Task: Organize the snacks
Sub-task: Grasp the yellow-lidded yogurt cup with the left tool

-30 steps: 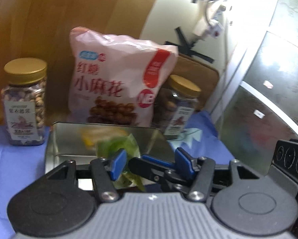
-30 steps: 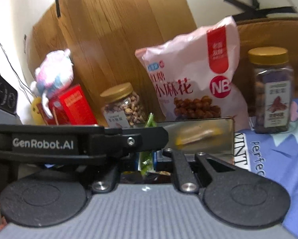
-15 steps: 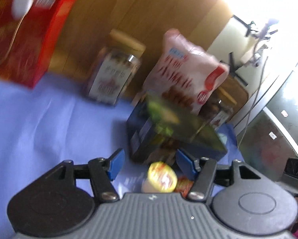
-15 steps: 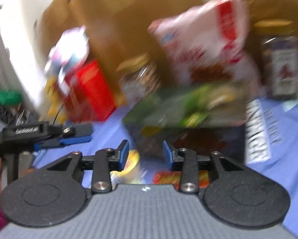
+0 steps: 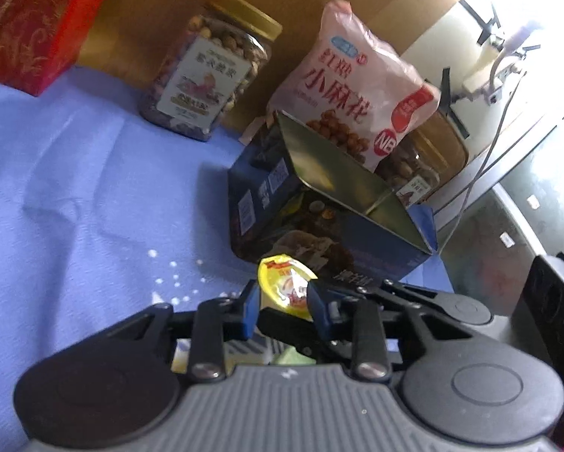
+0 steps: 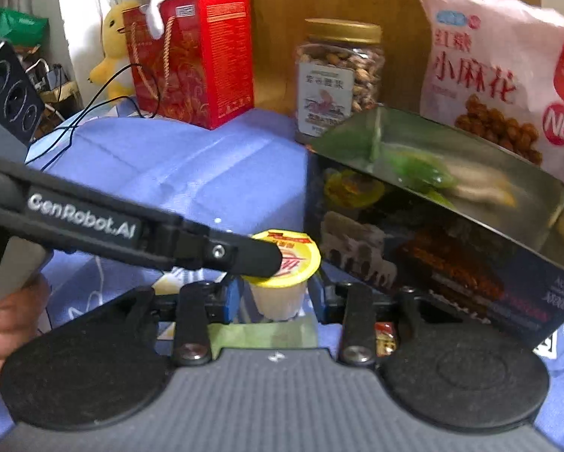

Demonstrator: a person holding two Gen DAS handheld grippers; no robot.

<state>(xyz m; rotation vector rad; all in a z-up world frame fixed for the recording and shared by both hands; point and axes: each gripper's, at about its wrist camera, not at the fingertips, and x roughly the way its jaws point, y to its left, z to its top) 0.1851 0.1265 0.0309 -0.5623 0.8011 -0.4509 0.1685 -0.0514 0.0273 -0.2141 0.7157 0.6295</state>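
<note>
The left tool (image 5: 283, 303) is clamped on a small jelly cup (image 5: 287, 286) with a yellow foil lid, its blue pads (image 5: 249, 307) pressing the cup just in front of the open snack box (image 5: 330, 226). In the right wrist view the same cup (image 6: 282, 278) stands between the fingers of the right tool (image 6: 276, 303), whose jaws are closing but do not appear to be touching it yet; the black finger of the left tool crosses in from the left over the cup's lid. The box sits on the blue-covered table (image 5: 74, 188), and its shiny inner wall shows green and yellowish wrappers inside, so some snacks seem to be packed already. At least a green packet (image 6: 263, 333) and a red-wrapped piece (image 6: 385, 337) lie on the table at the near edge of the right view, so more looks left to gather. Along the far side stand a gold-lidded nut jar (image 5: 210, 75), a pink bag of fried twists (image 5: 357, 90) leaning behind the box, and a red gift box (image 6: 195, 56). The task looks partway through: this cup has yet to go into the box.
</note>
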